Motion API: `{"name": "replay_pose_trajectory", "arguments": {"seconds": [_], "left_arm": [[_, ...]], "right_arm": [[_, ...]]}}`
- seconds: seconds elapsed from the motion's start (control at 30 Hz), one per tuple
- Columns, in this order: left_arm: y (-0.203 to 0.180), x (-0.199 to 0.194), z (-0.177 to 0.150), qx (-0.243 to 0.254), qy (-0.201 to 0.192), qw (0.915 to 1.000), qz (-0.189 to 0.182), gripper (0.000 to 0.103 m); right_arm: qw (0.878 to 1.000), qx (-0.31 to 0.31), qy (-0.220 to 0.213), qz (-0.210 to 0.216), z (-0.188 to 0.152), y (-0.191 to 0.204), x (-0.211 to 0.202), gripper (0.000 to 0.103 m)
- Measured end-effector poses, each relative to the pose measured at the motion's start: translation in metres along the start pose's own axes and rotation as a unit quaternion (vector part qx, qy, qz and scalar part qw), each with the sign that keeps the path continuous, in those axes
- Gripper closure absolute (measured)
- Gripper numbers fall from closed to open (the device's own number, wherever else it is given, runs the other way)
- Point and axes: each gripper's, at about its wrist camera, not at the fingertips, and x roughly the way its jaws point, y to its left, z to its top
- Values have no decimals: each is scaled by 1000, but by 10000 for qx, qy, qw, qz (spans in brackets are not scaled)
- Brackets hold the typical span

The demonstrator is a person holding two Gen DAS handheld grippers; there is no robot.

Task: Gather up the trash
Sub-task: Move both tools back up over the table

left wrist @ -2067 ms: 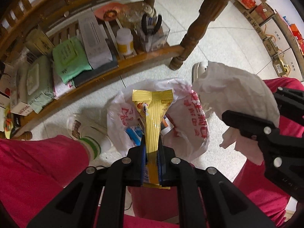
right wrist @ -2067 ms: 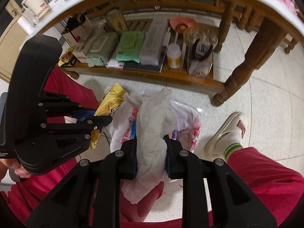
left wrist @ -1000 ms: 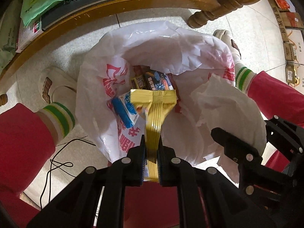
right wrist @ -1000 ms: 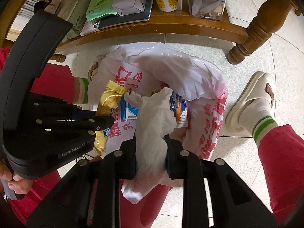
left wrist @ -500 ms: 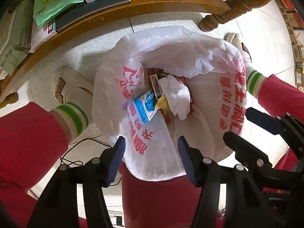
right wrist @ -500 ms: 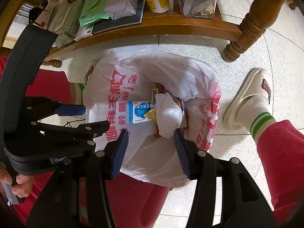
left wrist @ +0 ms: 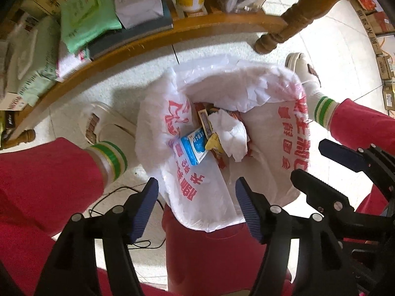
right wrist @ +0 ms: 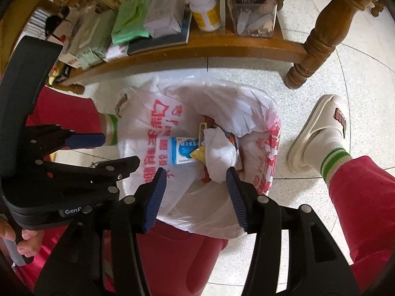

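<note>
Both drops are done, so the sensible move is lifting clear of the white plastic bag with red print (left wrist: 291,133) without snagging its rim. The left gripper (left wrist: 195,207) and right gripper (right wrist: 195,192) are opening, jaws empty. The crumpled white tissue (left wrist: 233,133) and yellow foil wrapper (left wrist: 212,143), clamped a second ago, now lie inside the bag at frame centre.

A white plastic bag with red print (left wrist: 293,145) sits mid-frame; inside, a crumpled white tissue (left wrist: 232,133) lies right of a blue-and-white carton (left wrist: 193,148). A wooden shelf (left wrist: 148,42) crosses the top, a slippered foot (left wrist: 101,128) at left.
</note>
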Motion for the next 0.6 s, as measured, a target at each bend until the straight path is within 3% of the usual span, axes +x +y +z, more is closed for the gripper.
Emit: {"name": "replay_pose_trajectory", "arguments": {"seconds": [0.13, 0.33, 0.4, 0.6], "left_arm": [[3, -42, -8, 14, -379, 9993, -4, 32], [23, -147, -17, -243, -913, 9955, -113, 27], [35, -194, -17, -427, -1210, 9917, -35, 26], [67, -326, -9, -1066, -2018, 9736, -11, 15]], "right_arm": [[9991, -144, -389, 26, -1, 8, -40, 43], [9894, -568, -1338, 59, 6, 24, -149, 29], [9846, -700, -1600, 92, 12, 26, -184, 22], [9644, -1254, -2328, -44, 48, 39, -301, 19]]}}
